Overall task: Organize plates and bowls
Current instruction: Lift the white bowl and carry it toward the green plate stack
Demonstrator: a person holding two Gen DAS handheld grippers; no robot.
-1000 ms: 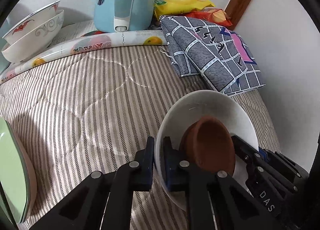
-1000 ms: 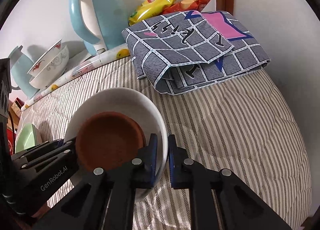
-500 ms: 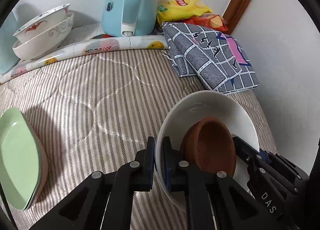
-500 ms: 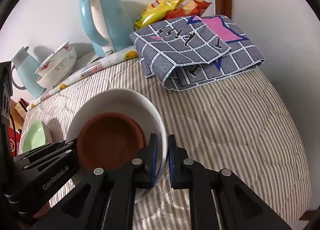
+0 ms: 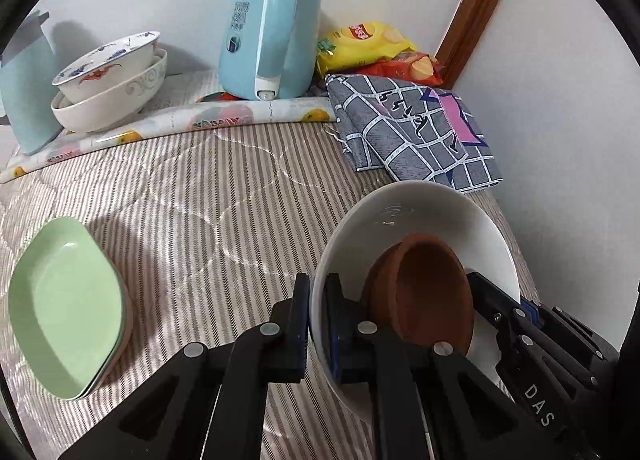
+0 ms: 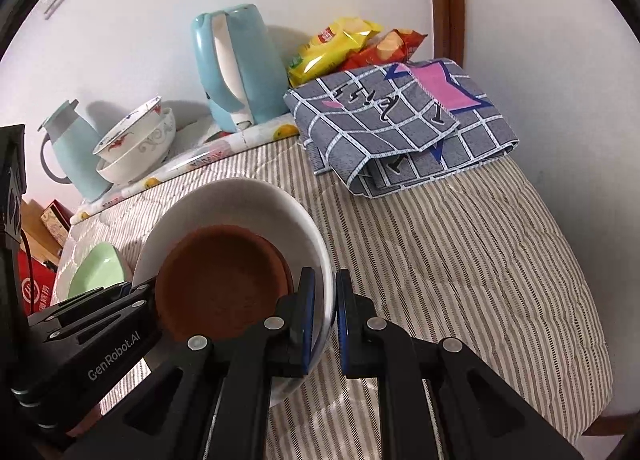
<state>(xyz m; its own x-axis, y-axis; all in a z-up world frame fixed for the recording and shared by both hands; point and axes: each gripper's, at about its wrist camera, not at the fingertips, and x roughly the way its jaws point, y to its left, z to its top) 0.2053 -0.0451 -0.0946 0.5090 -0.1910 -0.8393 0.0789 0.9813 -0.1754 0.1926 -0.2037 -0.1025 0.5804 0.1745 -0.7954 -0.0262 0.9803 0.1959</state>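
At lower centre of both views, the white bowl (image 5: 404,215) hangs over the striped quilt (image 5: 200,199), pinched at opposite rims by the left gripper (image 5: 318,324) and right gripper (image 6: 325,320), likely to keep level the brown dish (image 5: 428,292) nested inside.

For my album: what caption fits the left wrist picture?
Two grippers lift a white bowl holding a brown dish.
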